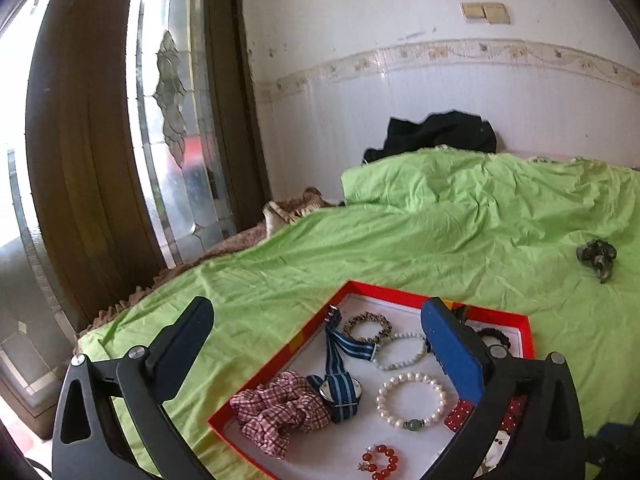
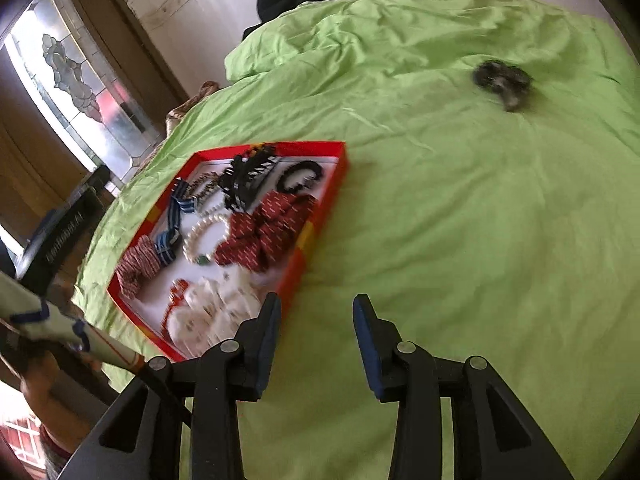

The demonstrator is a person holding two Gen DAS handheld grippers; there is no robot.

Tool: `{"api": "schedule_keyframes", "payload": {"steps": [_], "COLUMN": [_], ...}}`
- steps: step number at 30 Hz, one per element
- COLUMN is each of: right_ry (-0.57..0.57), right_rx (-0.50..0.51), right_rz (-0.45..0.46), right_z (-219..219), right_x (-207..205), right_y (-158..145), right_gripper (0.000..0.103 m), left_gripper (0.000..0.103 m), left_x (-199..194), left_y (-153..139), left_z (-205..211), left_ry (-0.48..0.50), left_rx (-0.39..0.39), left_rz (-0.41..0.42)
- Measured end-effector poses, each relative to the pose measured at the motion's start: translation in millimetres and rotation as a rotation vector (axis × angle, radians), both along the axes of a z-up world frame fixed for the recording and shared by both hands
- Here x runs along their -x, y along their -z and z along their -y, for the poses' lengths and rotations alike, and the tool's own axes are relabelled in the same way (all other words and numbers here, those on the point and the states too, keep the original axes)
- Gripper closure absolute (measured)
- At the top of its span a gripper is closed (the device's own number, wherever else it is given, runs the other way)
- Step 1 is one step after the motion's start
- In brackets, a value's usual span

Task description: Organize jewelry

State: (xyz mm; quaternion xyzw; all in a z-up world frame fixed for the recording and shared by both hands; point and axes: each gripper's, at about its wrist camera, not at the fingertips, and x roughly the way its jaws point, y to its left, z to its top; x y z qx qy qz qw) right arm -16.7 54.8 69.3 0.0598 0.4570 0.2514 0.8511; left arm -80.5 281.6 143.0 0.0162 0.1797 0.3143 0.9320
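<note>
One stray piece: a dark scrunchie [image 2: 502, 80] lies alone on the green bedsheet [image 2: 460, 220], well apart from the red tray [image 2: 316, 216] — by my reading the last thing left to gather.
Tray contents: a checked scrunchie [image 1: 276, 412], a striped-strap watch [image 1: 340, 388], a pearl bracelet [image 1: 412, 400], a pale bead bracelet [image 1: 404, 350], a braided band [image 1: 368, 326] and a red bead bracelet [image 1: 380, 464] lie side by side on the white lining, probably spread flat so nothing tangles.
Left gripper [image 1: 320, 344]: jaws spread wide and holding nothing, poised over the tray's near corner with one finger outside the rim and the blue-padded one above the lining — it looks parked there, perhaps to steady the tray.
Right gripper [image 2: 316, 320]: jaws apart and holding nothing, low over bare sheet just beside the tray's right edge, pointing toward the stray scrunchie; this looks like the side suited to fetch it.
Left wrist view only: the beads and the green stone on the pearl bracelet show sharply; the stray scrunchie [image 1: 596, 256] sits at the far right edge.
Right wrist view only: the whole tray shows, including a red patterned scrunchie [image 2: 268, 232], a black hair claw [image 2: 244, 184], a black hair tie [image 2: 300, 174] and a pale item near the front corner too blurred to name.
Beyond the bed: dark clothing [image 1: 432, 132] is heaped against the wall, and a glazed door [image 1: 176, 120] stands at left.
</note>
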Motion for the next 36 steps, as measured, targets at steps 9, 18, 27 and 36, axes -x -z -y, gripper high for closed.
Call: {"api": "schedule_keyframes", "payload": {"steps": [9,18,27,36], "right_ry": [0.027,0.062,0.093,0.109], "right_rx": [0.056,0.172,0.183,0.219], "right_rz": [0.07,0.191,0.147,0.109], "right_z": [34,82,93,92], "right_x": [43,68,63,59], "right_y": [9,4,21,37], "right_gripper": [0.06,0.044,0.043,0.041], "left_gripper": [0.0,0.0,0.0,0.0], "left_x": [25,61,87,57], "left_y": [-15,-12,6,44], "left_z": [9,63,106,108], "left_ry": [-0.059,-0.038,0.119,0.171], "left_rx": [0.036,-0.058,-0.003,0.07], "left_rz": [0.024,0.065,0.058,-0.155]}}
